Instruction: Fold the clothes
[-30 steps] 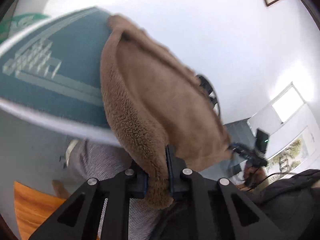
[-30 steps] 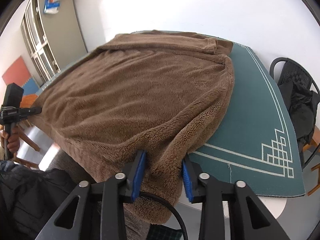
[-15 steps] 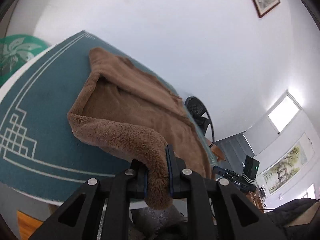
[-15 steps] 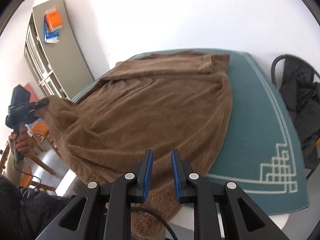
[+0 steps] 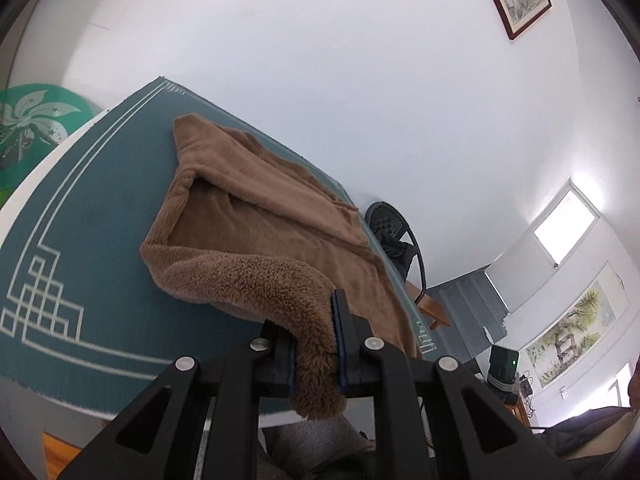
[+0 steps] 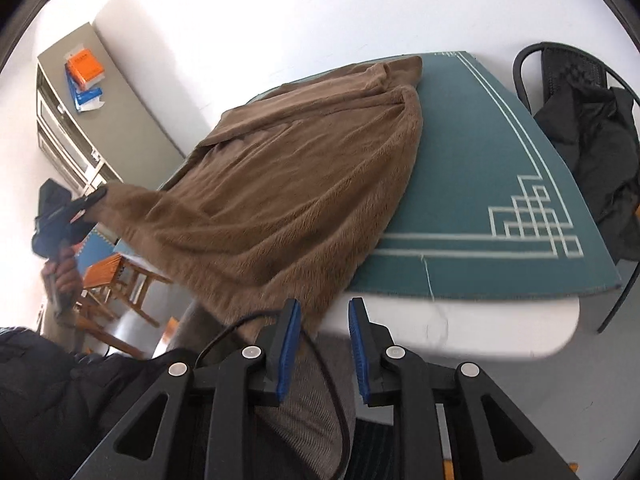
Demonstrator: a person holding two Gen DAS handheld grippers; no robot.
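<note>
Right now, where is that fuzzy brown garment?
The brown garment lies spread on the green mat, its near hem hanging off the table; the left gripper pinches one corner.

Bright daylight, window [image 5: 565,227] glare, fisheye-bent edges, dark corners.

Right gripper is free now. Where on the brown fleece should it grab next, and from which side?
Take the fleece at its hem hanging over the table's near edge, just ahead-left of the open right gripper. Come from the near side, one finger above the hem and one below: there the cloth hangs free of the tabletop. The left gripper already holds the other corner.
</note>
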